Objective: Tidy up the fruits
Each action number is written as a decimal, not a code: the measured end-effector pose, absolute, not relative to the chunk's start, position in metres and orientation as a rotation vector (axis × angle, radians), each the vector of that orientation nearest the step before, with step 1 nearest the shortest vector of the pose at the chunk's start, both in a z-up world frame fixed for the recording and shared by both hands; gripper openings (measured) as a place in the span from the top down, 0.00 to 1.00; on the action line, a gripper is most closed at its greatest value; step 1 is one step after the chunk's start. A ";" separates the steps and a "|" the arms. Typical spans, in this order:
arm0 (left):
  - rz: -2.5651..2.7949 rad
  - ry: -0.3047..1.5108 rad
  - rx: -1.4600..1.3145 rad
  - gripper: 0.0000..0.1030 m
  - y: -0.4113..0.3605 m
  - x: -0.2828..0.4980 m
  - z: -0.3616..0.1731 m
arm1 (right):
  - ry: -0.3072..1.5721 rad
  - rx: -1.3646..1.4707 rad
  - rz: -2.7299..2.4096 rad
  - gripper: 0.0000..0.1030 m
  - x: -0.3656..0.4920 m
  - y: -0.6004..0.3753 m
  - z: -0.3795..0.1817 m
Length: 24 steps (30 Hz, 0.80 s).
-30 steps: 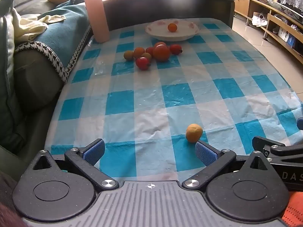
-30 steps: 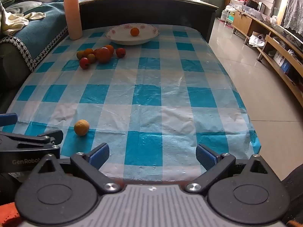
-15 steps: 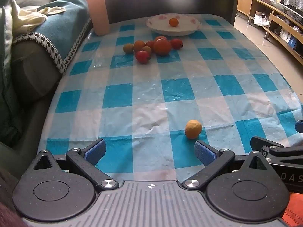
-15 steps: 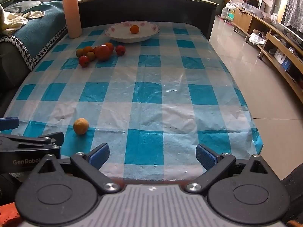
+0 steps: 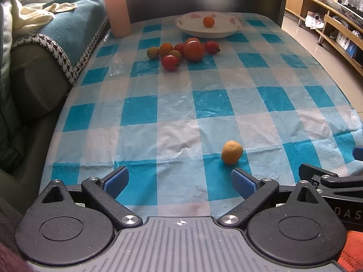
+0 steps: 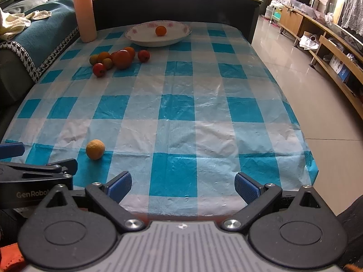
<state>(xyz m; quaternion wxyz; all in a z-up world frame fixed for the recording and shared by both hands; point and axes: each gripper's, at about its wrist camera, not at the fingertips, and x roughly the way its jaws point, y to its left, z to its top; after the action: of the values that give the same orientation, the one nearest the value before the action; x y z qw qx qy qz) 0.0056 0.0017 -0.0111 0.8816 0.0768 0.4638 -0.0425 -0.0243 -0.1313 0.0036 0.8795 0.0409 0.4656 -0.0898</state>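
Left wrist view: my left gripper (image 5: 179,182) tips down toward the near edge of the table, its blue pads spread wide and just beginning to close, with nothing between them. A lone orange fruit (image 5: 231,152) lies on the cloth just beyond the right-hand pad, not touching it. My right gripper (image 6: 183,187) hangs beside the left one at a like downward tilt, its pads wide apart over bare cloth near the table's front edge, gripping nothing.

The table wears a blue-and-white checked tablecloth (image 5: 172,113), wrinkled plastic by its sheen. Far across it a cluster of small fruits (image 5: 181,53), red and orange, sits bunched together, the largest orange-red one in the middle. Behind them a white floral plate (image 5: 226,30) holds a single small orange (image 5: 208,21). A pink cylinder (image 5: 116,8) stands upright at the far left corner.

A sofa with a teal throw (image 5: 74,29) runs right against the table's left edge, and a dark board closes off the far end. On the right the cloth drops off to open tiled floor (image 6: 317,79), with low wooden shelving (image 6: 335,40) along the wall. The middle of the table between the lone fruit and the cluster lies bare.
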 end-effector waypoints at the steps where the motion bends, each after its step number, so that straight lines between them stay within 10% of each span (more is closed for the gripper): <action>1: -0.089 0.967 0.160 0.04 0.002 0.006 -0.011 | 0.972 0.085 -0.188 0.00 -0.024 -0.131 0.003; 24: -0.086 0.971 0.165 0.06 0.001 0.008 -0.014 | 0.977 0.089 -0.188 0.00 -0.022 -0.131 0.001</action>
<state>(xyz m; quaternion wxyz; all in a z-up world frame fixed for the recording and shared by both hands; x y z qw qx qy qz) 0.0076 0.0011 -0.0143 0.8803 0.0791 0.4659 -0.0415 -0.0222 -0.1310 0.0014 0.8779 0.0425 0.4685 -0.0900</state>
